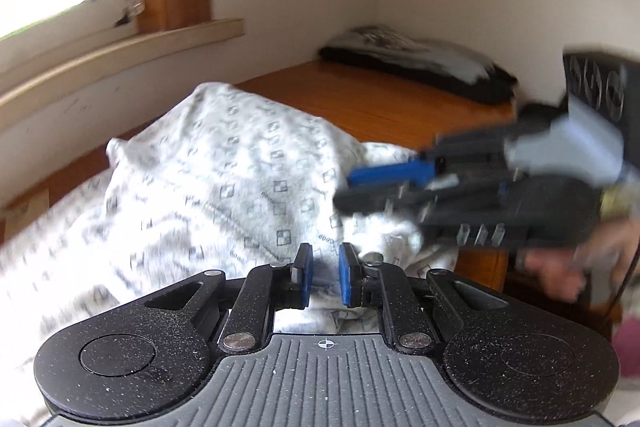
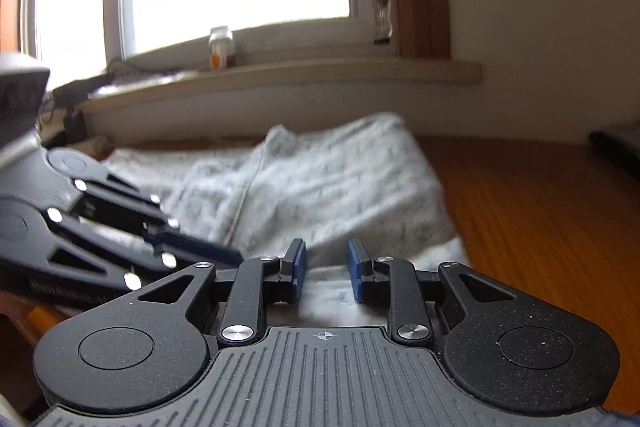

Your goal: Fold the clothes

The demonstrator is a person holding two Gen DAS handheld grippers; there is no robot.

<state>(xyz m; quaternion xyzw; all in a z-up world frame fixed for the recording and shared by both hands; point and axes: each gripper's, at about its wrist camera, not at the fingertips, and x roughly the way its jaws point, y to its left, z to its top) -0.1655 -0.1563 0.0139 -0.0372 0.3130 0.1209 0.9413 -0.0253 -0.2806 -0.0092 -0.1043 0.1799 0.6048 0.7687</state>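
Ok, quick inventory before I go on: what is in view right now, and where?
Garment: one, white with a small grey print, bunched on the wooden surface.
Wooden surface: one, orange-brown, under the garment.
Dark cushion: one, black and white, far corner by the wall.
Window sill: one, pale, above the garment.
Small jar: one, white with an orange mark, on the sill.
Left gripper: black with blue pads, jaws apart with cloth between them.
Right gripper: black with blue pads, jaws apart over the garment's near edge.
Hand: one, holding the right gripper.
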